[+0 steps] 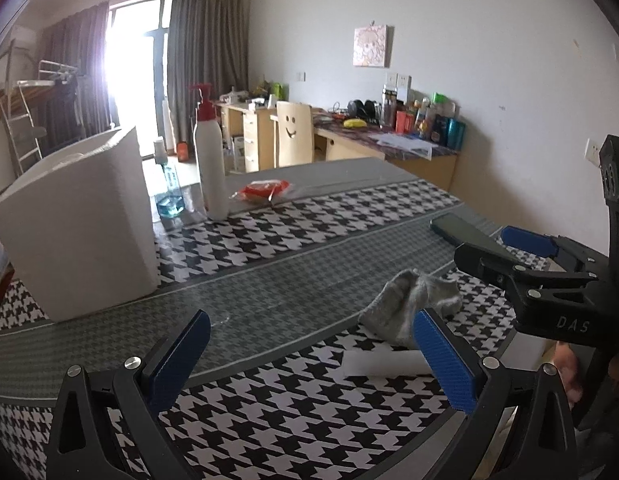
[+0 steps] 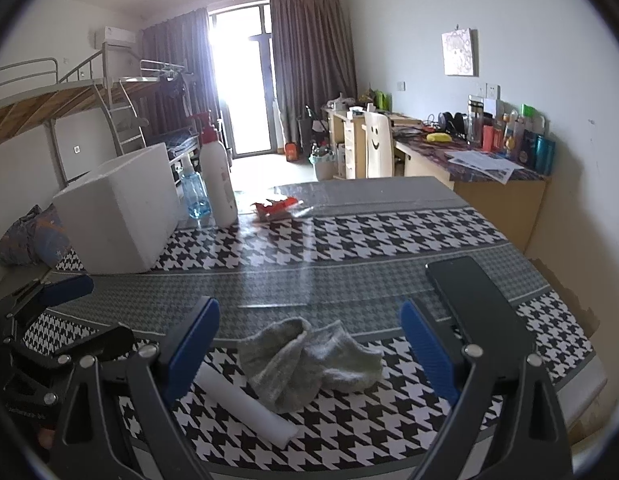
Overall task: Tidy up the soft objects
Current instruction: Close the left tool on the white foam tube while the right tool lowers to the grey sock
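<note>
**Grey socks lie between the right claw's open fingers**

The whole lower half of both views is filled by the counter covered in black-and-white houndstooth cloth with grey bands point(image 2: 349, 240). At the left of the frame, well back from the claws, a white foam box with an open top point(image 2: 117, 220) is seen, with a tall white pump bottle with a red head point(image 2: 219, 176) just to its right. A flat black phone-like slab point(image 2: 473, 300) lies at the right of the right wrist view, beside the right claw's outer finger.

The crumpled pair of grey knitted socks point(image 2: 309, 360) is found low in the centre of the right wrist view, directly ahead of the right claw point(image 2: 309, 356) and framed by its blue pads. Its long axis runs roughly across the frame, left to right. A small white roll point(image 2: 245, 404) touches the socks' lower left edge.

The right claw is spread wide and holds nothing. The left claw point(image 1: 309, 364) is likewise spread wide and empty; in its view the socks sit toward the lower right, off its centre line. The right claw is therefore judged the nearer and better aligned for the pick.
</note>
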